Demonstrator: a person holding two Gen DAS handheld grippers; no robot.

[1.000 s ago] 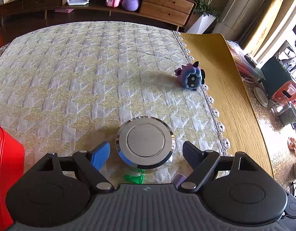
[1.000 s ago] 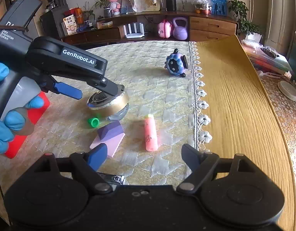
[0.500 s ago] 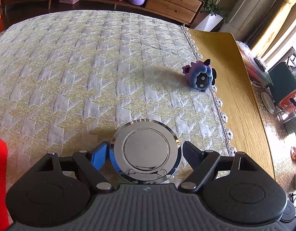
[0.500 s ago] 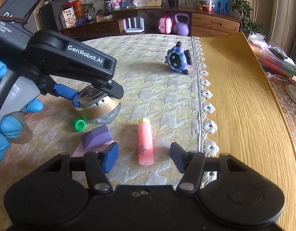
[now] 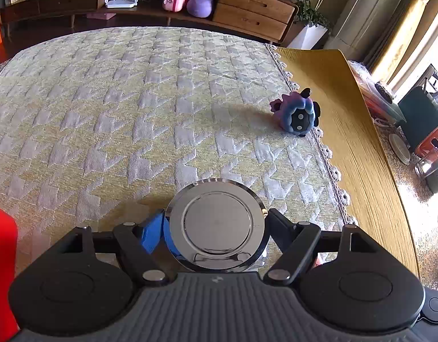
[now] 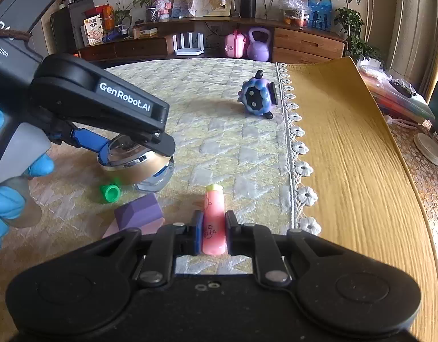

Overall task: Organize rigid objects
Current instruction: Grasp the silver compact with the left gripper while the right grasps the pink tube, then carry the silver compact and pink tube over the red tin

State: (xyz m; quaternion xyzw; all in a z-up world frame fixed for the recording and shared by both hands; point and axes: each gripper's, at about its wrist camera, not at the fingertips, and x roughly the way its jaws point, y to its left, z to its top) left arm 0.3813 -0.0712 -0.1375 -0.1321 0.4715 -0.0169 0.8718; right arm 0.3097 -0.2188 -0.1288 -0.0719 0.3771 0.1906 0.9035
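A table covered with a mustard-yellow ribbed cloth (image 6: 358,171) carries everything. Over most of it lies a pale yellow and grey houndstooth-woven runner (image 5: 128,108) with a white crocheted flower edging (image 6: 300,168). Directly on the runner sit a blue and purple round plush toy (image 6: 257,97) close to the edging, a small green plastic cap (image 6: 110,192), a purple house-shaped foam block (image 6: 139,213) lying on a pale lilac piece, a pink plastic tube (image 6: 214,219) pointing away along the runner, and a round glass jar with a gold band and mirrored lid (image 6: 136,165). A red box (image 5: 2,270) stands at the left edge.
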